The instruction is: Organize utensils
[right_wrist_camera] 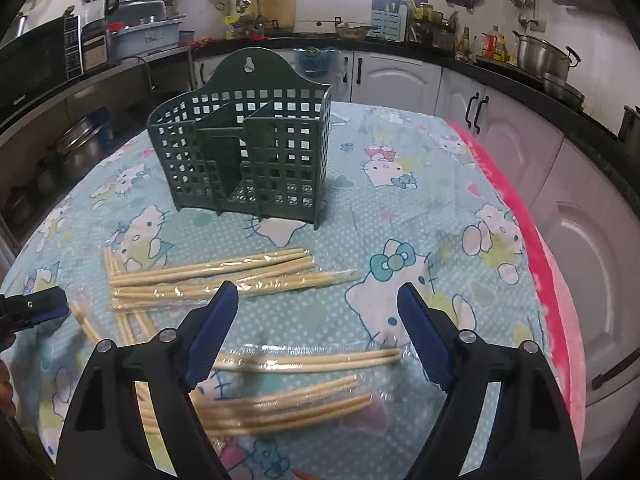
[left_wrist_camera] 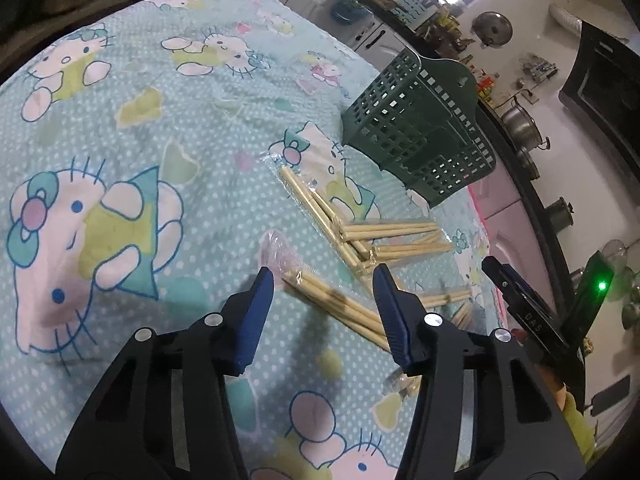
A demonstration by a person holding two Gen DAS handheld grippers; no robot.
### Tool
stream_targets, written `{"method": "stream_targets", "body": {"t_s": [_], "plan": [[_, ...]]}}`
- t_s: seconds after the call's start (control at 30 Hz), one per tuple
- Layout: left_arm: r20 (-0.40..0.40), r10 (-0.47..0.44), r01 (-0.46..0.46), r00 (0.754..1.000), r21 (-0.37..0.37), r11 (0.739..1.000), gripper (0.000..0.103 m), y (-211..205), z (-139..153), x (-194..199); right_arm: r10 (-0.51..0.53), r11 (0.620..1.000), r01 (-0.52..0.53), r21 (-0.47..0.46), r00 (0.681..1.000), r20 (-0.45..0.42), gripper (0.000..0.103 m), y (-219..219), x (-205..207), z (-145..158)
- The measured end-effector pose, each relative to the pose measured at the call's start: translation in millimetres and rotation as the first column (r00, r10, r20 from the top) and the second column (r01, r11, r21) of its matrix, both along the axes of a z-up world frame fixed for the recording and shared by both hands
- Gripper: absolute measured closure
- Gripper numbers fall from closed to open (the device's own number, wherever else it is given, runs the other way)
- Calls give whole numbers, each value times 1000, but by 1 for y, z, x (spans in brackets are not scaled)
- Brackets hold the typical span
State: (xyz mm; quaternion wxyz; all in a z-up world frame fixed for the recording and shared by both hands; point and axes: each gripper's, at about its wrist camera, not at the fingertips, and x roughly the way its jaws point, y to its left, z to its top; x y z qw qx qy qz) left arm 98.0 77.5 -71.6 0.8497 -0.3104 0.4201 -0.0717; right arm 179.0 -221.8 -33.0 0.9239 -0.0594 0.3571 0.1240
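A dark green slotted utensil holder (right_wrist_camera: 248, 148) stands upright on the table, seen at the far right in the left wrist view (left_wrist_camera: 416, 136). Several pairs of wooden chopsticks in clear wrappers lie scattered in front of it (right_wrist_camera: 212, 270). My left gripper (left_wrist_camera: 324, 276) hangs open low over one wrapped pair (left_wrist_camera: 340, 304), which lies between its blue pads without touching them. My right gripper (right_wrist_camera: 317, 290) is open above another wrapped pair (right_wrist_camera: 308, 360), with more pairs (right_wrist_camera: 280, 404) under it. The left gripper's fingers (right_wrist_camera: 36, 306) show at the right wrist view's left edge.
A light blue cartoon-cat cloth (right_wrist_camera: 400, 208) covers the table, with a pink cloth (right_wrist_camera: 532, 240) along its right edge. White cabinets (right_wrist_camera: 516, 148) and a dark counter with pots (right_wrist_camera: 540, 56) surround the table. A sink and a dish tub (right_wrist_camera: 148, 36) stand behind.
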Motion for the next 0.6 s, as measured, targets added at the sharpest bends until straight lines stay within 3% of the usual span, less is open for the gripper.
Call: {"method": "stream_targets", "body": {"t_s": [0.07, 0.2, 0.33, 0.6], "plan": [[-5, 17, -17, 1000, 16, 1000, 59, 2, 0, 4, 1, 1000, -1, 7, 1000, -28, 25, -1, 8, -3], [-20, 28, -28, 999, 26, 999, 72, 6, -1, 13, -3, 1000, 6, 29, 996, -86, 28, -1, 20, -9], [-32, 29, -28, 999, 42, 999, 82, 7, -3, 17, -5, 999, 12, 48, 989, -148, 37, -1, 34, -17], [-21, 12, -11, 1000, 14, 1000, 96, 17, -9, 5, -44, 989, 75, 130, 973, -225, 47, -14, 60, -28]]}}
